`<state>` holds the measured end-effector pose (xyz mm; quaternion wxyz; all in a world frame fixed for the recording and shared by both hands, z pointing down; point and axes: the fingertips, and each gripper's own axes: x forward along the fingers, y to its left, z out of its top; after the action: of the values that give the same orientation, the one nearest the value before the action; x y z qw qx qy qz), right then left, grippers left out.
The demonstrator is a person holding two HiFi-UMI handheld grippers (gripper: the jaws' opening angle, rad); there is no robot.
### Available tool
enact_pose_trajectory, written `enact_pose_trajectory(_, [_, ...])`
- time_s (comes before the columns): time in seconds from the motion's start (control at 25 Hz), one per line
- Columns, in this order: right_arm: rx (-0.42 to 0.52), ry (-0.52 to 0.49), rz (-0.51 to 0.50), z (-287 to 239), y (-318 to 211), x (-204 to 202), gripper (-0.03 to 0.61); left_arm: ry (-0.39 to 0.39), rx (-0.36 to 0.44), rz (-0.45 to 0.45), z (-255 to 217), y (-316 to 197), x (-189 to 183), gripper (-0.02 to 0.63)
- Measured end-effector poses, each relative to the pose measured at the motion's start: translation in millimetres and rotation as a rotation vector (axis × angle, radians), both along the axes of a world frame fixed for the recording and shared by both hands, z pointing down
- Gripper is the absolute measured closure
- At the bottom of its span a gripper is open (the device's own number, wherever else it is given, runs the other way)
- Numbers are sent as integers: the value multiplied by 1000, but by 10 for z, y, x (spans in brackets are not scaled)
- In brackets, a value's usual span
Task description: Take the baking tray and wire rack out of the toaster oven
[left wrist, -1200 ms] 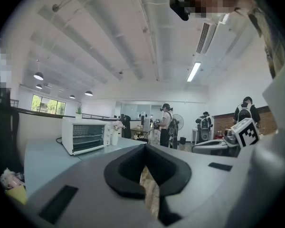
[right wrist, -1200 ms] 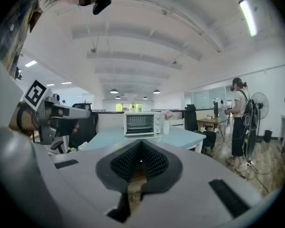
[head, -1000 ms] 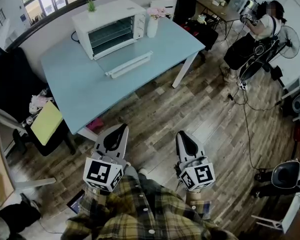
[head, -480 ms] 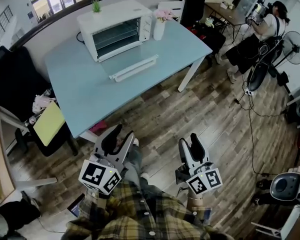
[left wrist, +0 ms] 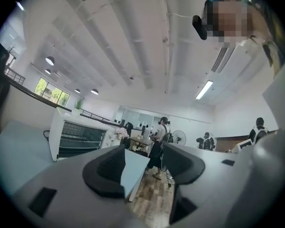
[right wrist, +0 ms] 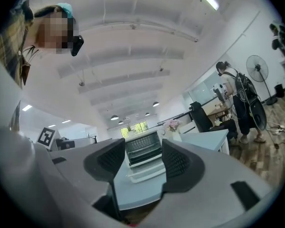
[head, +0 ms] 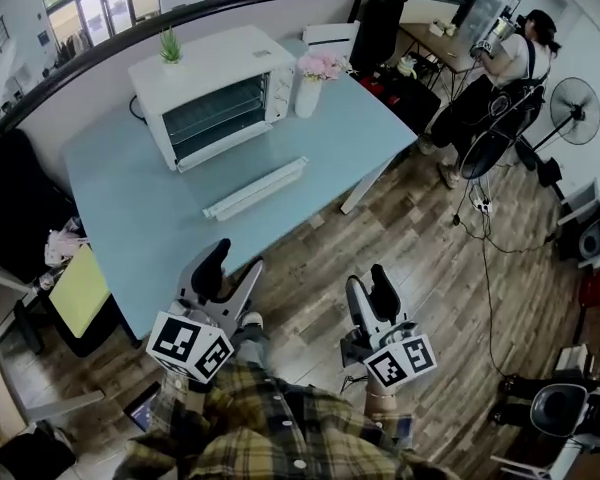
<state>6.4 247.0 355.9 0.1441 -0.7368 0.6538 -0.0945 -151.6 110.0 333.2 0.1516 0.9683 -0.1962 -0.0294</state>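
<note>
Head view, looking steeply down: a pale blue worktop (head: 150, 228) fills the upper left, set on a wooden floor (head: 420, 228). At its far side stands a white toaster oven (head: 205, 88). Its mouth faces the person, and its glass door (head: 235, 163) is folded down flat, with the white handle bar (head: 255, 189) nearest the viewer. Inside, the wire rack (head: 218, 111) shows as thin bars running side to side across the mouth, parallel to the handle bar. The baking tray cannot be told apart from it at this range.

Below, just off the worktop's near edge, the person holds the left tongs (head: 232, 266) and the right tongs (head: 369, 288), both pointing level toward the oven. Both pairs have just been opening and stand wide apart with nothing between them, as both gripper views also show.

The oven lies ahead and to the left, well apart from both tongs, with the worktop between. The left tongs look nearer. A straight reach in, square to the rack's long edge, seems called for.
</note>
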Motion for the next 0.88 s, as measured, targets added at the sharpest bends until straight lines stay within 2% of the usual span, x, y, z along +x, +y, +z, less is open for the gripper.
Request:
enact_pose_trajectory(0.2, [-5, 10, -5, -17, -533, 158, 346, 4, -5, -5, 19, -539, 108, 365])
enact_pose_trajectory(0.44, [-24, -29, 7, 102, -973, 240, 336, -4, -27, -34, 123, -989, 53, 360])
enact_pose_trajectory(0.68, [-56, -65, -34, 199, -1349, 269, 333, -6, -74, -80, 264, -1293, 20, 342])
enact_pose_trajectory(0.88, [-71, -81, -93, 258, -1718, 385, 333, -7, -91, -161, 307, -1550, 9, 333])
